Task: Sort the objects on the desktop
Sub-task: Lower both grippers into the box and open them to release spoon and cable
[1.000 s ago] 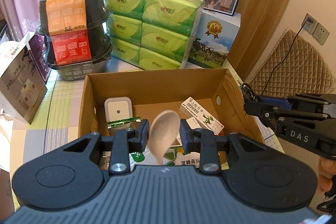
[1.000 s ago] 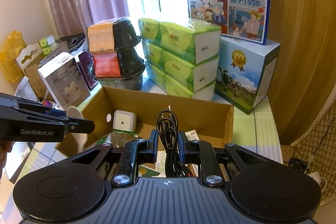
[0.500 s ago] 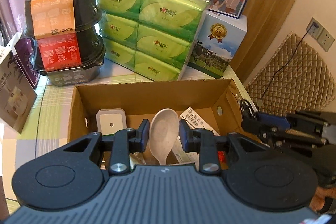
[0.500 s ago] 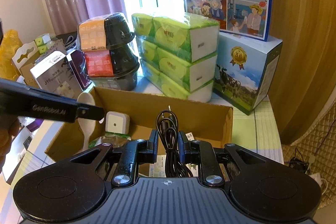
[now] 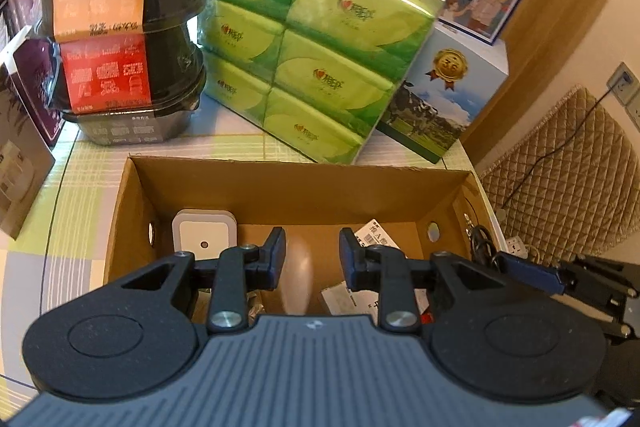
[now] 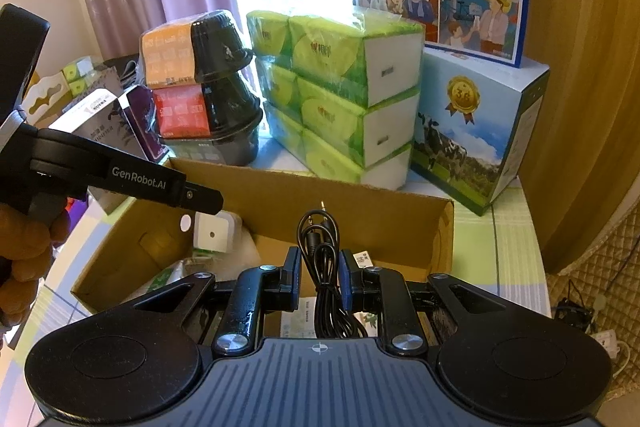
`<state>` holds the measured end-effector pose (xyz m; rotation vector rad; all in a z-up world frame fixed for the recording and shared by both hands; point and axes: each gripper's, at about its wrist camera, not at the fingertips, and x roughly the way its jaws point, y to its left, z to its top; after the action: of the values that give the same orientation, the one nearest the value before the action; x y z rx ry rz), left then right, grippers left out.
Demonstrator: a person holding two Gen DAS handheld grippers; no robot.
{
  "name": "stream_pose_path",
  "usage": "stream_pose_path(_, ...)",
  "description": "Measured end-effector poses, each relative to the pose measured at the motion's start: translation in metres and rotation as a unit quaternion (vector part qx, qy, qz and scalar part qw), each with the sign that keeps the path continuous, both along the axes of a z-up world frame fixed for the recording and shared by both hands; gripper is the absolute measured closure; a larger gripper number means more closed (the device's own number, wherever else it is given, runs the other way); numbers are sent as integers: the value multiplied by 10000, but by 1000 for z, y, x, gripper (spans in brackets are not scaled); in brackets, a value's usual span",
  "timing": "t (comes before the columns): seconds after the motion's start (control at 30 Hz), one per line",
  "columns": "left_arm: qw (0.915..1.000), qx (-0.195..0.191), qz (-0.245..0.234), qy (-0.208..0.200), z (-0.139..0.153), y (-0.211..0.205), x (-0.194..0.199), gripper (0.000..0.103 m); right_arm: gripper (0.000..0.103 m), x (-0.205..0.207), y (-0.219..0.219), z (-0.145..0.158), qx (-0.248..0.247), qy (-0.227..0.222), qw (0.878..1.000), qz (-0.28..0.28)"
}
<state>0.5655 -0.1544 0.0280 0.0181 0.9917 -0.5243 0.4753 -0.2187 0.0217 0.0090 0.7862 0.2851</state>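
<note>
- The left hand-held gripper (image 5: 311, 259) hangs over the near edge of the cardboard box (image 5: 296, 183), its jaws spread apart; a pale, blurred spoon (image 5: 295, 275) shows in the gap between them, touching neither pad as far as I can tell.
- The right hand-held gripper (image 6: 319, 281) is clenched on a coiled black audio cable (image 6: 320, 247), whose loop and plug stick up past its fingertips, above the box.
- Down in the box, ahead and left of the left hand-held gripper, a white square plug-in device (image 5: 204, 237) leans by the left wall; a labelled medicine carton (image 5: 376, 233) lies ahead to the right.
- Beyond the box, on the checked surface (image 5: 80, 179), stand stacked black food bowls (image 5: 124, 67) on the left, a green tissue multipack (image 5: 316, 67) in the middle, and a milk carton box (image 5: 440, 107) on the right.
</note>
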Motion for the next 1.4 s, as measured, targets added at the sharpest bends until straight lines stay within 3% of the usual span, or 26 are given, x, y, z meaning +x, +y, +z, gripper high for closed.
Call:
stream_pose_path(1.07,9997,149,-157,72,-9,3,-5,79,87,9,0,-1,103,-45,9999,-77)
stream_pose_path(1.23,9997,199,-134,36,-10,5,-6,72,87,10,-4,0,224,-84,9996,-148)
stream_pose_path(1.4,9996,233,-131,48,-12,7,-7,71,87,10,-10,-3,263,-10,9994,-230)
